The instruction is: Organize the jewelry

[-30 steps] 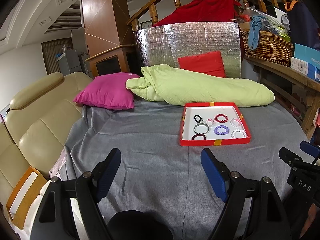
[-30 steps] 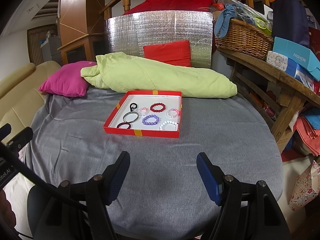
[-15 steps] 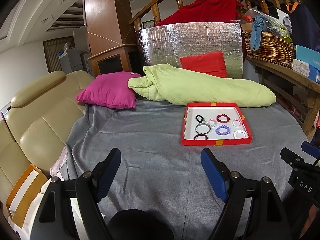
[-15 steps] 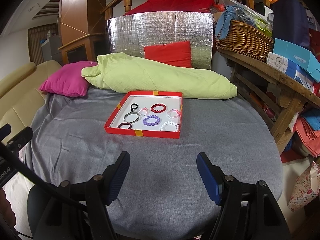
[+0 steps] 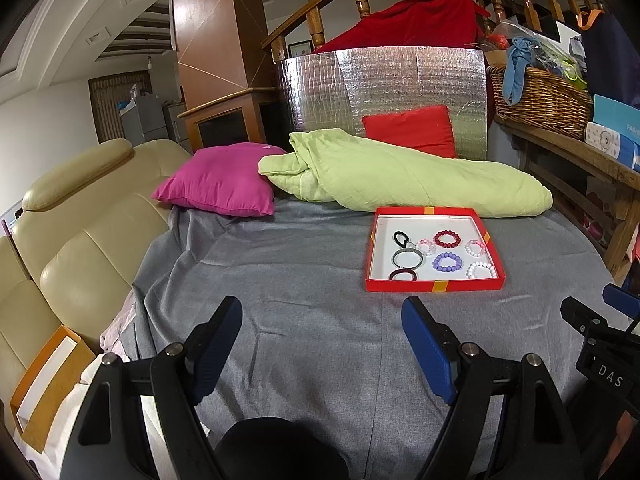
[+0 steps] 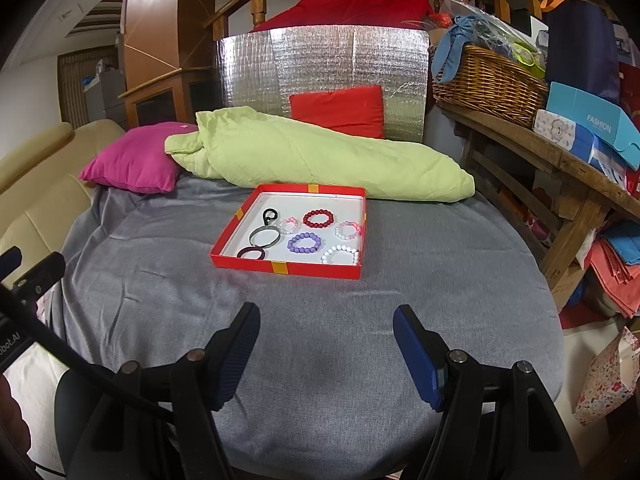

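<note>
Maroon ring half behind tray wall

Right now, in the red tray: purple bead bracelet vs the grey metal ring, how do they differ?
The purple bead bracelet is a loop of round beads; the grey metal ring is a smooth plain hoop. The bracelet lies alone on the white floor near the tray's middle; the ring sits further left, touching a black clip. The ring looks slightly wider. Both lie flat in the red tray, untouched, with both grippers open and well short of it.
</note>
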The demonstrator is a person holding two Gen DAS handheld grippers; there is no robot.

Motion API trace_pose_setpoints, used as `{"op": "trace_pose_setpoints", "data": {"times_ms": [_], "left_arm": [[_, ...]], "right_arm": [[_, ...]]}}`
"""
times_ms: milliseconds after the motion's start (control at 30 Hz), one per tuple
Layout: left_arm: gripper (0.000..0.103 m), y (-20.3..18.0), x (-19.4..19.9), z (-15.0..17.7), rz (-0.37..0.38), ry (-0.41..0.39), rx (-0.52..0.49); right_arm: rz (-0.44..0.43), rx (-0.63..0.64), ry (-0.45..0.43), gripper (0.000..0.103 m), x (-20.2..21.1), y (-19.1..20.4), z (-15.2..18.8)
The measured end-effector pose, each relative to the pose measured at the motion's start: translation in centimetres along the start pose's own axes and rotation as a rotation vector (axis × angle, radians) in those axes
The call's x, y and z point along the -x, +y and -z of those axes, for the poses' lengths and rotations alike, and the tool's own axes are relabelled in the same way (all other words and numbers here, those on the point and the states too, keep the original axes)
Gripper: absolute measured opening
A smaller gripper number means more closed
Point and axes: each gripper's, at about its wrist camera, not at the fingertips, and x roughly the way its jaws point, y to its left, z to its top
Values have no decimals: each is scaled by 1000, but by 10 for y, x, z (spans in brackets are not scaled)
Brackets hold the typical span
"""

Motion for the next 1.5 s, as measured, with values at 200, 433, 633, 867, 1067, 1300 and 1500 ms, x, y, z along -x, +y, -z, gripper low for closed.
{"op": "trace_pose_setpoints", "data": {"times_ms": [200,433,633,867,1067,1300,1500], "left_arm": [[82,1,1,1,-1,-1,3],[82,2,2,1,-3,-2,5],[82,3,3,1,-3,-3,6],[82,5,3,1,-3,-1,7],[82,6,1,0,-4,2,5],[82,5,-10,-2,2,18,12],[82,2,-29,-2,13,49,17]], "right_arm": [[1,5,-1,73,0,1,0],[2,10,-5,73,1,3,0],[2,13,-6,73,1,4,0],[1,17,-5,73,1,5,1],[1,20,-5,73,1,6,0],[11,29,1,73,-5,5,-7],[30,43,20,73,-20,4,-13]]}}
